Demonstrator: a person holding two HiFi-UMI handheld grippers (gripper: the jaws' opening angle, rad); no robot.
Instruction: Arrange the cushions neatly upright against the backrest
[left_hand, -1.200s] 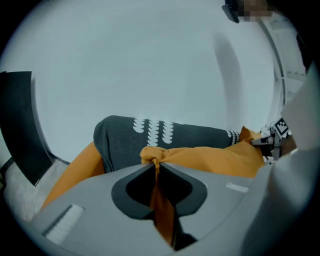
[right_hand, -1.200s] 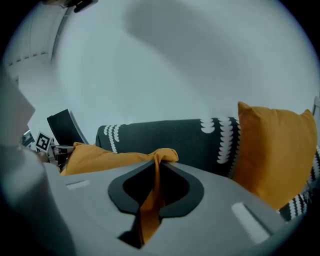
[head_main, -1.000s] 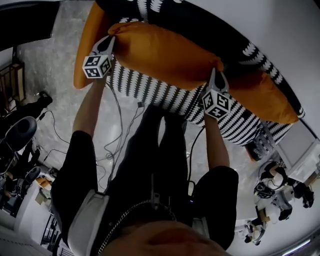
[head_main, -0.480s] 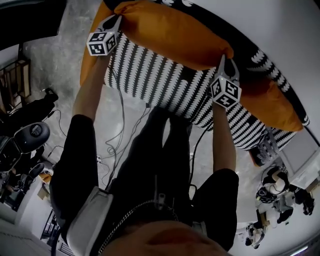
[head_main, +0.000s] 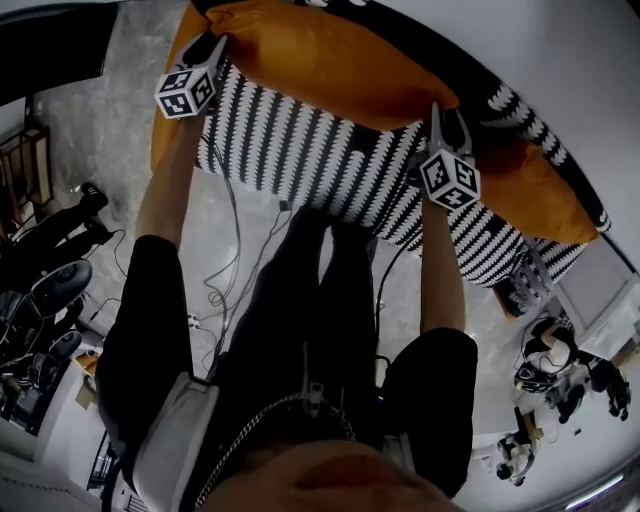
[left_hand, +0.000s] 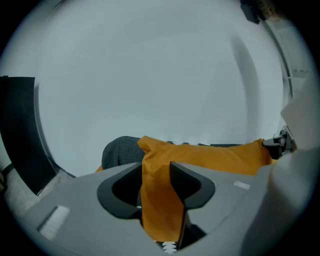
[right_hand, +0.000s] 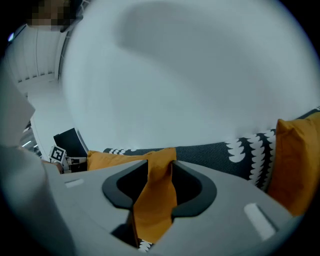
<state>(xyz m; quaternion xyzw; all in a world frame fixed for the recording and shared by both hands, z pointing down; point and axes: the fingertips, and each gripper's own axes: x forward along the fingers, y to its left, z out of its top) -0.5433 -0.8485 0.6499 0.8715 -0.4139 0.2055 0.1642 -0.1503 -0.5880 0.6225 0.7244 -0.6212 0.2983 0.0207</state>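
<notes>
Cushion (head_main: 330, 65) btwn jaws: L gripper (head_main: 214, 44), R gripper (head_main: 440, 110) (both just opened).

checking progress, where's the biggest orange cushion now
Head view, top centre: the orange cushion sits far back on the patterned sofa, a second cushion to its right.

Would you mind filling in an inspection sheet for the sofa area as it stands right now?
Surface: sofa seat, with a black-and-white patterned cover.
Job's things: orange cushion set along the backrest; second orange cushion towards the sofa's right end.
Clutter: dark gear on the floor at left; small items at lower right.
Grippers: left gripper and right gripper have just been opening; a cushion corner lies between each pair of jaws.
Cables: loose cable loops on the floor in front of the sofa.
Surroundings: pale wall behind the sofa.
</notes>
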